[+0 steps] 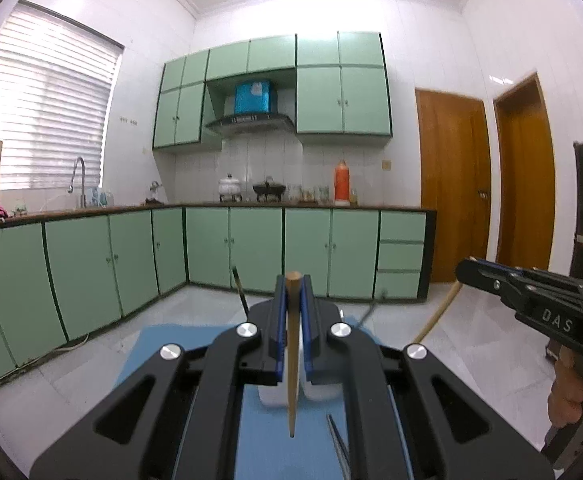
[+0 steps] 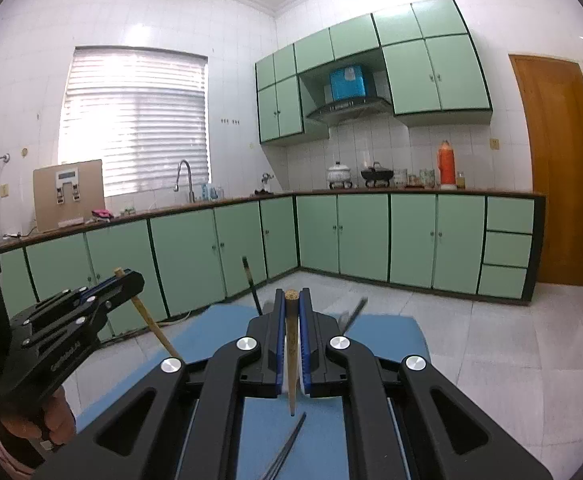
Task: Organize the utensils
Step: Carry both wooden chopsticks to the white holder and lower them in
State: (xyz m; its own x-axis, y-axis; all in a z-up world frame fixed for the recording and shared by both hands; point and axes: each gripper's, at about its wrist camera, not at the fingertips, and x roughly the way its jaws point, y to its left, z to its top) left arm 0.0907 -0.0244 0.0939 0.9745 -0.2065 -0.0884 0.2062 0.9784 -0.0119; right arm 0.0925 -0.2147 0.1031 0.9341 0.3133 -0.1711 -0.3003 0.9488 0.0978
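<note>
My left gripper [image 1: 292, 280] is shut on a wooden chopstick [image 1: 292, 360] that points down toward a white utensil holder [image 1: 319, 392] on a blue mat [image 1: 159, 344]. My right gripper [image 2: 291, 294] is shut on a second wooden chopstick [image 2: 292, 364] above the same holder [image 2: 300, 368]. Each gripper shows in the other's view, the right one [image 1: 461, 270] at the right and the left one [image 2: 131, 276] at the left. Dark utensil handles [image 1: 241, 292] stick up from the holder. Dark chopsticks [image 2: 287, 448] lie on the mat [image 2: 387, 336].
Green kitchen cabinets [image 1: 211, 252] run along the far walls with a sink tap [image 1: 77, 176], pots and an orange thermos [image 1: 342, 182] on the counter. Wooden doors [image 1: 451, 184] stand at the right. A cardboard box [image 2: 69, 194] sits on the counter.
</note>
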